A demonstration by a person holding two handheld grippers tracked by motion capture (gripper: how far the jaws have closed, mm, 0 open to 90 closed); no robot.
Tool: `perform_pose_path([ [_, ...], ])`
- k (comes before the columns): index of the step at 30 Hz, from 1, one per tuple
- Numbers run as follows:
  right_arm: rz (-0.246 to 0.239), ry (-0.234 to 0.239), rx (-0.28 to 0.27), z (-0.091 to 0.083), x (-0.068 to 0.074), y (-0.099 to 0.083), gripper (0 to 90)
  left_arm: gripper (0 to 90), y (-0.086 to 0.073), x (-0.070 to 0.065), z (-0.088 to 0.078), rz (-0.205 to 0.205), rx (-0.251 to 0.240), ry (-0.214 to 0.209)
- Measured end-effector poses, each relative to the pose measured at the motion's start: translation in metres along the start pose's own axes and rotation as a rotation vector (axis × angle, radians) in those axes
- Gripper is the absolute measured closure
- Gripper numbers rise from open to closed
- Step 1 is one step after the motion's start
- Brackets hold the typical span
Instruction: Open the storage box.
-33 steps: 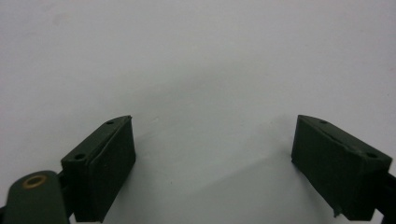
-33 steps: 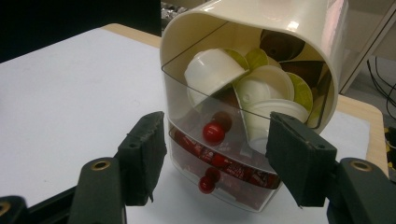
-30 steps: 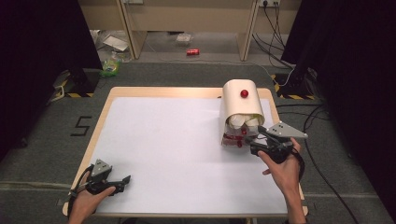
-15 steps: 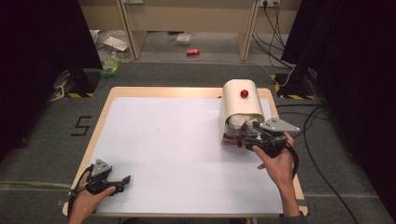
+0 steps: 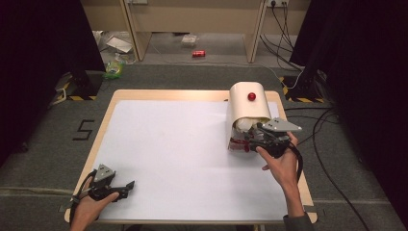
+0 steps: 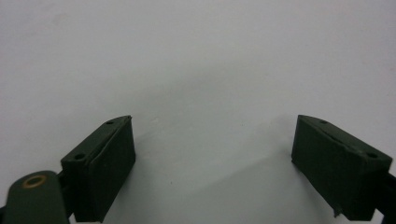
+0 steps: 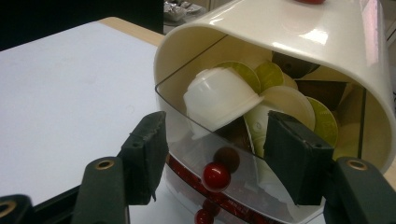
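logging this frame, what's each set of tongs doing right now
Left tongs: open, nothing between them, over the white table.
Right tongs: open, just been closing, straddling the red knob of the capsule dispenser.

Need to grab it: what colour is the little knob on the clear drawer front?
Dark red knob, clearest in the right gripper view.

High cam overlooks whole table; right claw cam sits close on capsule dispenser.
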State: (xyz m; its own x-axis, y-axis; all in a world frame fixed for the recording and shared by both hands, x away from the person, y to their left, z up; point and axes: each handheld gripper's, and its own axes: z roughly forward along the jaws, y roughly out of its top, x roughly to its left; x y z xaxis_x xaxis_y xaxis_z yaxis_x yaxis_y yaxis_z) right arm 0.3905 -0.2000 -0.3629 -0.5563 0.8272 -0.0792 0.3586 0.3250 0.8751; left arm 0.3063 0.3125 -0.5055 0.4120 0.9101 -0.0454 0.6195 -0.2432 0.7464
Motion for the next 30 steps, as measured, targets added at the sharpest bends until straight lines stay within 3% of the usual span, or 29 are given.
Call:
perform_pose_path([
  [16,-0.023,-0.014,0.009,0.010,-0.004,-0.002,40.3,12.6,0.000,0.000,0.000,0.000,-0.001,0.000],
  [30,-0.052,-0.021,0.031,0.006,0.000,-0.001,40.5,12.6,0.000,0.000,0.000,0.000,-0.001,-0.001],
])
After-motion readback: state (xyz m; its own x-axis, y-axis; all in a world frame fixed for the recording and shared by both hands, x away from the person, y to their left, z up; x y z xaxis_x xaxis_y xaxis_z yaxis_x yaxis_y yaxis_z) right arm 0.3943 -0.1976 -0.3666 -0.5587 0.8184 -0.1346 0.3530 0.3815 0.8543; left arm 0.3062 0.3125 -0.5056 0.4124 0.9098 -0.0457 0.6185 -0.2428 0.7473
